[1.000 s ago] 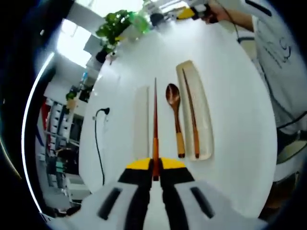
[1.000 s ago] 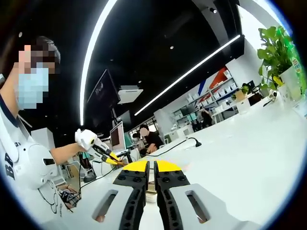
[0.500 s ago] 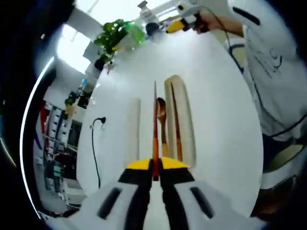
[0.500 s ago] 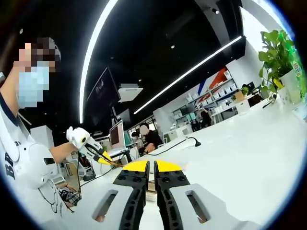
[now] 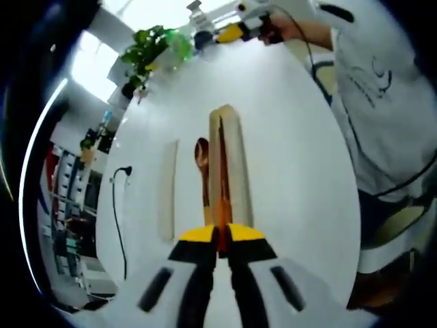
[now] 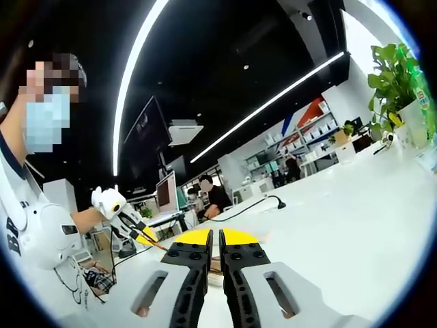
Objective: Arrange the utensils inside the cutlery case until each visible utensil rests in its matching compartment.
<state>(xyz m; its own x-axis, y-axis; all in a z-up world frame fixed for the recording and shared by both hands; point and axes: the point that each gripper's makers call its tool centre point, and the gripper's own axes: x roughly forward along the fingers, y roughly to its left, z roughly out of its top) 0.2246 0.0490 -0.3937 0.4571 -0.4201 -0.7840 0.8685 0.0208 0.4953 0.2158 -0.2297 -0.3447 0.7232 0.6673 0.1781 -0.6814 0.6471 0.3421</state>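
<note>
My left gripper is shut on the orange end of a red-brown chopstick. The stick runs forward over the long cream cutlery case on the white table. A wooden spoon lies on the table just left of the case. What lies inside the case under the stick is hidden. My right gripper is shut low over the table, with nothing clearly held. It also appears far off as the right gripper in a hand. The left gripper appears with the chopstick.
A flat cream strip lies left of the spoon. A black cable with plug trails along the table's left side. A potted plant stands at the far edge. A person in white is at the table's right side.
My left gripper has carried the chopstick rightward, from over the bare table between strip and spoon to over the case. In the right gripper view the left gripper has dropped lower.
</note>
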